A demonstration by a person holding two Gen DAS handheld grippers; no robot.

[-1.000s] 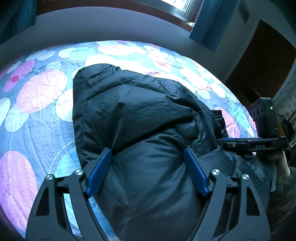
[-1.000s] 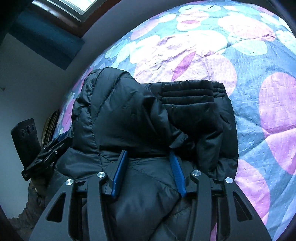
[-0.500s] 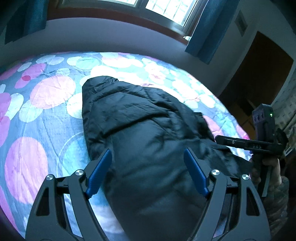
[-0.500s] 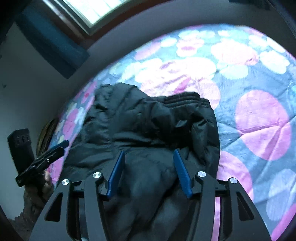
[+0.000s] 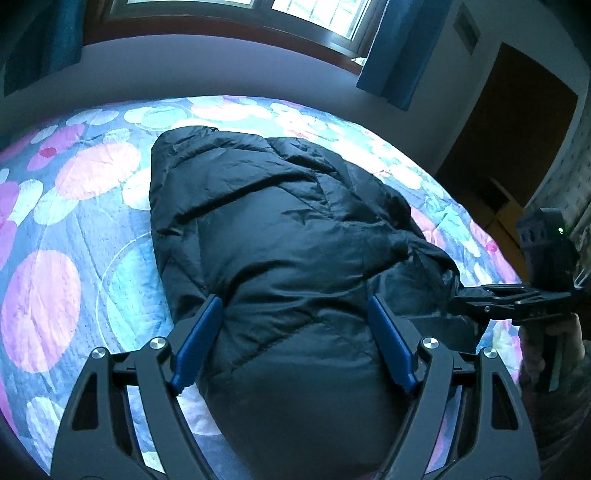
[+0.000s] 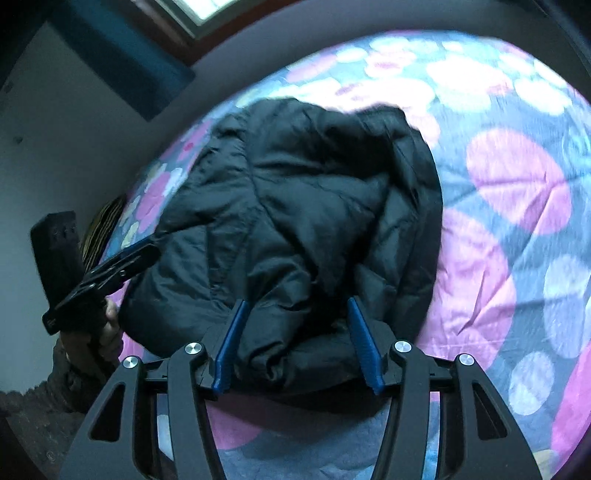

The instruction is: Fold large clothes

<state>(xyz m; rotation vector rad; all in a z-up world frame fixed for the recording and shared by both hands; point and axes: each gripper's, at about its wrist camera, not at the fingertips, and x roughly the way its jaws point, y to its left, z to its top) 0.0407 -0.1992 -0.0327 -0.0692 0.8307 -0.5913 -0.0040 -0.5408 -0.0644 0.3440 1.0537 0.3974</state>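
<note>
I am looking down both wrist views at the black puffer jacket (image 5: 288, 258), which is lying folded into a long bundle on the circle-patterned bedspread (image 5: 55, 295). In the left view its long axis is running from my left gripper (image 5: 295, 339) toward about 11 o'clock, ending near the far edge of the bed below the window (image 5: 314, 11). The near end of the bundle is sitting right between the blue pads, at 12 o'clock from the gripper. Those jaws are standing wide apart with nothing pinched; I am judging them to be above the fabric rather than pressing it.

In the right view the jacket (image 6: 295, 221) is filling the frame from 12 o'clock to 10 o'clock ahead of my right gripper (image 6: 299, 339). That gripper is standing parted too, its pads flanking the near rolled edge without squeezing it, though I cannot tell whether cloth is brushing them.

Each gripper is showing in the other's view: the right one at 3 o'clock, the left one at 9 o'clock. Both are sitting at the same near end, about equally close, so I am judging that the next fold is turning on that shared near edge.
</note>
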